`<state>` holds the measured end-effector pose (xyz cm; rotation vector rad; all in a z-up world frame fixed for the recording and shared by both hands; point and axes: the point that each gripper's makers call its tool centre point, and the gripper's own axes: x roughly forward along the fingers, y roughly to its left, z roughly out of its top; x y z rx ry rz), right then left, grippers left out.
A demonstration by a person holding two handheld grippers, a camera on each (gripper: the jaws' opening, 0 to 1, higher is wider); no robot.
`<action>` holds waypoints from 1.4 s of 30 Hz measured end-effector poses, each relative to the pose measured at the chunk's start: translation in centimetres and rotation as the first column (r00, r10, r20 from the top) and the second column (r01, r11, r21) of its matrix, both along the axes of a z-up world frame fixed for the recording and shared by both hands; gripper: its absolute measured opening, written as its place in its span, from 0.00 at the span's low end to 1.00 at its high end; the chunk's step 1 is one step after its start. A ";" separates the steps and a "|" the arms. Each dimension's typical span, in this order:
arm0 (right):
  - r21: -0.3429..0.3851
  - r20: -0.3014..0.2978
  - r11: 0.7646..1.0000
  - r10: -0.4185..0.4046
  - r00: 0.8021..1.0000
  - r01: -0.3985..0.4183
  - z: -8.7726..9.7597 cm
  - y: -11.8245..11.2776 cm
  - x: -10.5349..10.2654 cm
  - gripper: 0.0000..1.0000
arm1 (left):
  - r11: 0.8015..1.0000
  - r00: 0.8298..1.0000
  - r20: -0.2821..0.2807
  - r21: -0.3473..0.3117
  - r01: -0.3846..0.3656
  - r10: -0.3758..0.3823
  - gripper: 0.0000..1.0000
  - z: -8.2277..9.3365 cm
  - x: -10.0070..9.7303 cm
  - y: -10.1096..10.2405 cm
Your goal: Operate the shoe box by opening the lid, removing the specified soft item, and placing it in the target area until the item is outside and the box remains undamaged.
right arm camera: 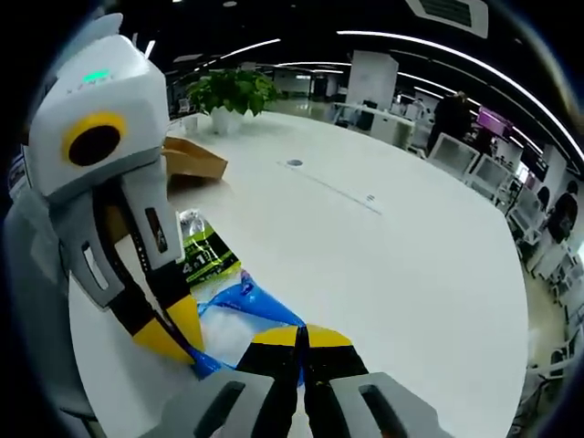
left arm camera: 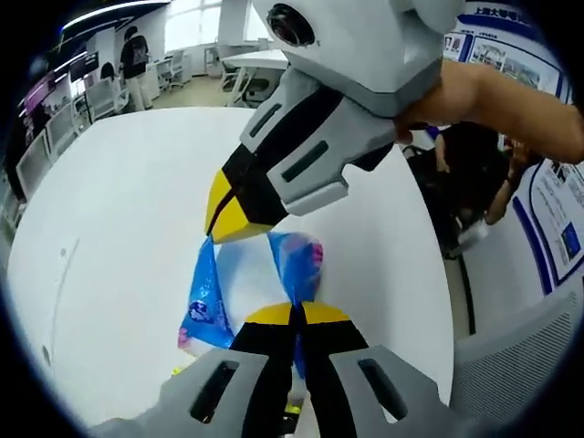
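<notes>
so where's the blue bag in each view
Left gripper view: blue bag at lower centre, stretched between the shut left claw at the bottom and the right claw coming in from above.
Right gripper view: bag at lower left of centre, between the shut right claw and the left claw at left.
Shared landmark: the white table.

"4:1" or close to it, white digits on green-black packet (right arm camera: 212,258) lying on table. Wall posters (left arm camera: 553,196) carry Chinese headings, too blurry to read. White print on blue plastic bag (left arm camera: 206,306) also unreadable.
</notes>
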<state>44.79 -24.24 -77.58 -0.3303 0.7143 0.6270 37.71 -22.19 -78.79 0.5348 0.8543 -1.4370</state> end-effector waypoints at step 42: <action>0.042 0.024 0.997 -0.067 0.997 0.066 2.9 1.5 -1.2 0.09 | 0.999 0.996 0.078 -0.009 -0.051 0.052 0.16 2.8 -0.3 3.9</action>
